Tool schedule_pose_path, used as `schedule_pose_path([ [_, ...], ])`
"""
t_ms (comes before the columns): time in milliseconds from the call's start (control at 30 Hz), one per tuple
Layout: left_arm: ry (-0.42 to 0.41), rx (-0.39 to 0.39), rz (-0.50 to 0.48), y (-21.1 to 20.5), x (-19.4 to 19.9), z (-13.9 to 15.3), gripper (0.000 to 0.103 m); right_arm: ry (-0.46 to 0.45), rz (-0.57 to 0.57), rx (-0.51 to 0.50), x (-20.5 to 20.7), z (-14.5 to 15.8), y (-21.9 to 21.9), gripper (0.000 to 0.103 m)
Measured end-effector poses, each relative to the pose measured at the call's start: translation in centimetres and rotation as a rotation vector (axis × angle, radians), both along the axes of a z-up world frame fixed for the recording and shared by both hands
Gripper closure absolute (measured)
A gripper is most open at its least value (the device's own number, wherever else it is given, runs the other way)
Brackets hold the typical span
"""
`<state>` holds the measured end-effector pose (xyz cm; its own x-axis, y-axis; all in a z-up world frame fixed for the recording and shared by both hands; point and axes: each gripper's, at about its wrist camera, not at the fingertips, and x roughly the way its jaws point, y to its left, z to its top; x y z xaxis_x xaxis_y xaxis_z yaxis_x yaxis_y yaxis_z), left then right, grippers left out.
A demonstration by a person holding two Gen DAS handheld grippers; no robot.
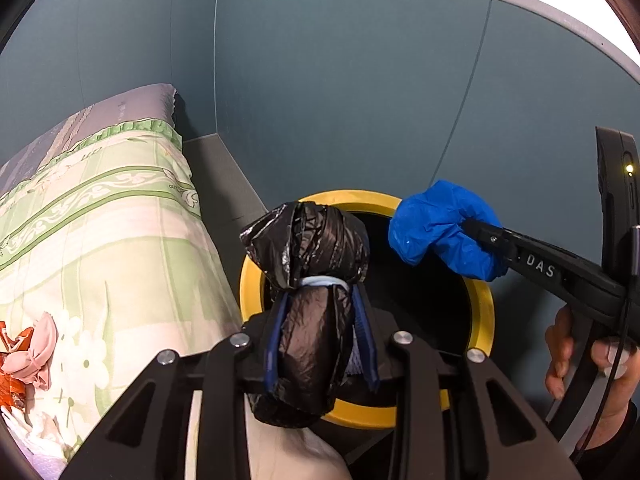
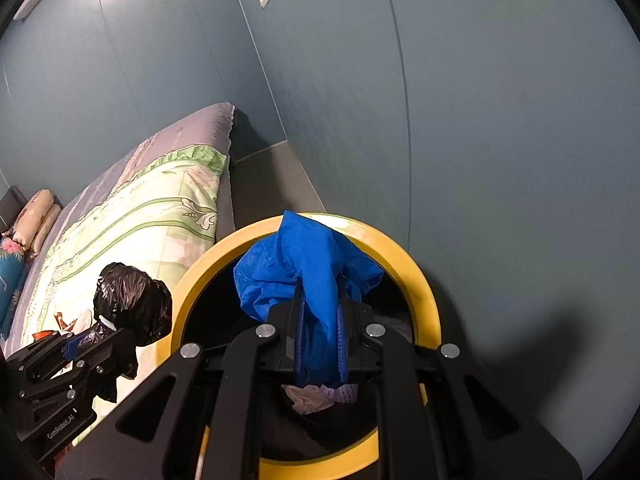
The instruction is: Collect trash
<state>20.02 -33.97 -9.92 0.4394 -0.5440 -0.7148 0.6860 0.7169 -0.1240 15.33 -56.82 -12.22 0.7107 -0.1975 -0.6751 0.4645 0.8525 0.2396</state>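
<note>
A round bin with a yellow rim (image 1: 482, 312) (image 2: 416, 276) stands on the floor between the bed and the wall. My left gripper (image 1: 320, 320) is shut on a tied black plastic bag (image 1: 308, 252) and holds it over the bin's left edge; the bag also shows in the right wrist view (image 2: 128, 300). My right gripper (image 2: 320, 316) is shut on a crumpled blue plastic bag (image 2: 308, 268) above the bin's opening; this blue bag shows in the left wrist view (image 1: 436, 224) too. Some crumpled trash (image 2: 316, 396) lies inside the bin.
A bed with a green floral cover (image 1: 100, 216) (image 2: 140, 216) lies left of the bin. Orange wrappers and a pink cloth (image 1: 32, 352) lie on it. A blue-grey wall (image 1: 360, 100) stands close behind the bin. Pillows (image 2: 32, 220) sit at the bed's far end.
</note>
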Motion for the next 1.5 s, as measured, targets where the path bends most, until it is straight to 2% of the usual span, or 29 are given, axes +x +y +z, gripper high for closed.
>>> schedule_pose_path([
  [100,0.000,0.000,-0.002,-0.3,-0.3,-0.3,0.070,0.004,-0.002,0.013,0.5,-0.3,-0.2,0.089],
  [233,0.018,-0.015,0.021,0.0,0.1,-0.3,0.048,0.010,-0.012,0.019,0.5,-0.3,-0.4,0.081],
  [267,0.025,-0.025,0.029,0.3,0.3,-0.3,0.046,0.009,-0.014,0.021,0.2,-0.2,-0.6,0.080],
  [467,0.039,-0.046,0.071,1.8,1.4,-0.1,0.041,0.011,-0.020,0.031,0.3,-0.4,-0.5,0.072],
  [900,0.016,-0.088,0.172,7.4,2.8,1.9,0.041,-0.029,0.012,-0.004,0.0,2.1,1.7,0.071],
  [1033,-0.004,-0.098,0.224,10.6,3.5,3.0,0.041,-0.059,0.048,-0.022,-0.4,3.6,3.2,0.067],
  [1167,-0.041,-0.099,0.291,14.1,3.9,4.3,0.033,-0.085,0.086,-0.043,-0.3,5.2,5.2,0.064],
  [1300,-0.078,-0.102,0.356,18.2,3.9,5.8,0.030,-0.110,0.137,-0.055,0.1,6.7,7.3,0.058],
  [1500,-0.132,-0.099,0.465,24.7,3.8,7.7,0.023,-0.154,0.261,-0.086,1.5,8.7,12.3,0.056],
])
